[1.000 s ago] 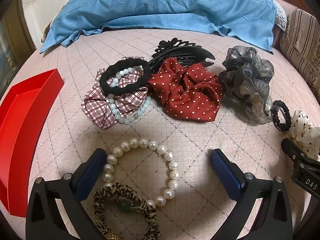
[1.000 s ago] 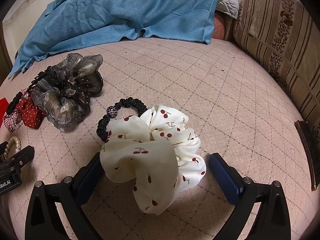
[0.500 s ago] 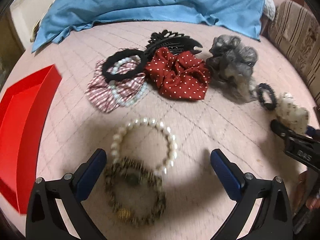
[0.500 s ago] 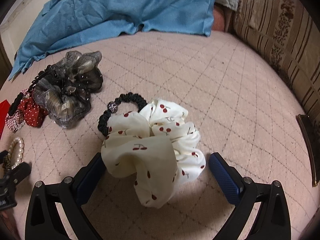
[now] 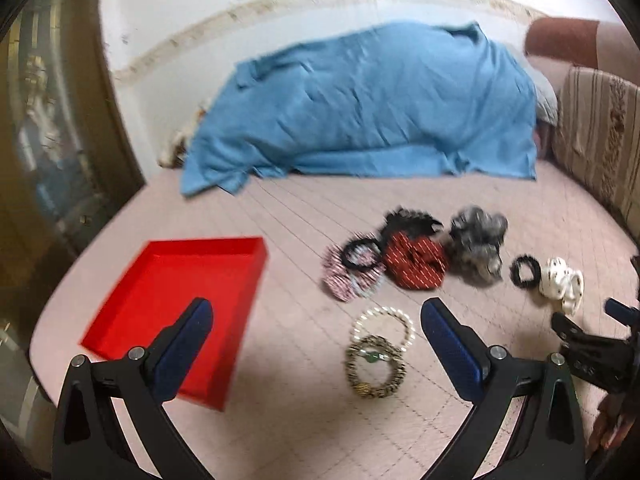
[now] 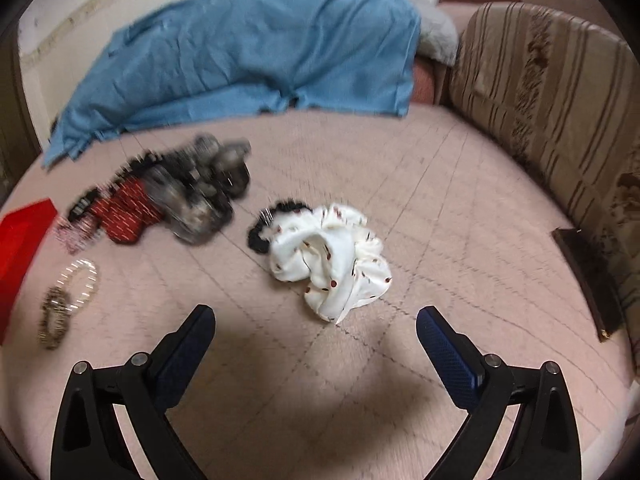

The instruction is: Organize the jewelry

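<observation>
Motion blur smears the dark scrunchie pile (image 6: 192,192), and the red tray (image 6: 20,248) is cut off at the edge.

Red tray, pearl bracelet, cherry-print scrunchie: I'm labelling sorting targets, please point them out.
red tray (image 5: 168,280), left wrist view, on its bare floor.
pearl bracelet (image 5: 408,326), left wrist view, on its right-hand beads.
cherry-print scrunchie (image 6: 336,264), right wrist view, on its middle white fold.

Both black hand-held grippers with blue finger pads, the left hand-held gripper (image 5: 316,316) and the right hand-held gripper (image 6: 315,322), hover with jaws spread wide and nothing between them, while a person's fingers (image 5: 610,426) grip the right one's handle.
</observation>
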`<act>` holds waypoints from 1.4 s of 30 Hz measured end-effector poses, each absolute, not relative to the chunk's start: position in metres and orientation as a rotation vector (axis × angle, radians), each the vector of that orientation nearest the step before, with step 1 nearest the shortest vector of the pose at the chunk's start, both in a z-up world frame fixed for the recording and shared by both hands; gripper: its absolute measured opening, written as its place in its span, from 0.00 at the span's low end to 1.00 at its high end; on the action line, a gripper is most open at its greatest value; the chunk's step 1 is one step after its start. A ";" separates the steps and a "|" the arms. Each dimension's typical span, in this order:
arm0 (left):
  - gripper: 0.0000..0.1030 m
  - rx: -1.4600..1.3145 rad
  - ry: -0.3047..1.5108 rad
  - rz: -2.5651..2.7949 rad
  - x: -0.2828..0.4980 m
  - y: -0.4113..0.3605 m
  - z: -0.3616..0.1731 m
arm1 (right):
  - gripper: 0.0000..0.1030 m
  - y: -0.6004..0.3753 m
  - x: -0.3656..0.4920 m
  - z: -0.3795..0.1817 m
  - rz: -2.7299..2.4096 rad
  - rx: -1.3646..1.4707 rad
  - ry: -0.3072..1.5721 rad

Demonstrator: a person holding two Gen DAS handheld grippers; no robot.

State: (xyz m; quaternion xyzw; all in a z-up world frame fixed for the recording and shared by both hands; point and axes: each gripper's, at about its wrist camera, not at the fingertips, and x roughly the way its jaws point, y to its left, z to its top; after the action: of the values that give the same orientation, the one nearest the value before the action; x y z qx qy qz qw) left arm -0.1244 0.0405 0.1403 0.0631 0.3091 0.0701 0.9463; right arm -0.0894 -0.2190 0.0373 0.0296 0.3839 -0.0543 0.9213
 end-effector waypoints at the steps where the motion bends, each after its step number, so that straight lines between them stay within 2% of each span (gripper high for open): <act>1: 1.00 0.129 0.621 0.155 -0.127 0.042 0.145 | 0.99 -0.217 -0.097 0.044 -0.117 0.063 0.760; 12: 1.00 0.061 0.631 0.137 -0.170 0.054 0.169 | 0.99 -0.195 -0.157 0.101 -0.112 0.112 0.585; 27: 1.00 0.027 0.545 0.137 -0.205 0.060 0.187 | 0.99 -0.178 -0.189 0.124 -0.106 0.092 0.511; 42: 1.00 -0.054 0.723 0.109 -0.184 0.070 0.152 | 0.99 -0.169 -0.180 0.112 -0.097 0.052 0.561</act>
State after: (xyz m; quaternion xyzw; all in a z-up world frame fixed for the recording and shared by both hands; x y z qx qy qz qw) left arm -0.1838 0.0701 0.1520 -0.0263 0.3534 0.0534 0.9336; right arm -0.1797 -0.1687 0.1115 0.0255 0.2769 -0.0480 0.9594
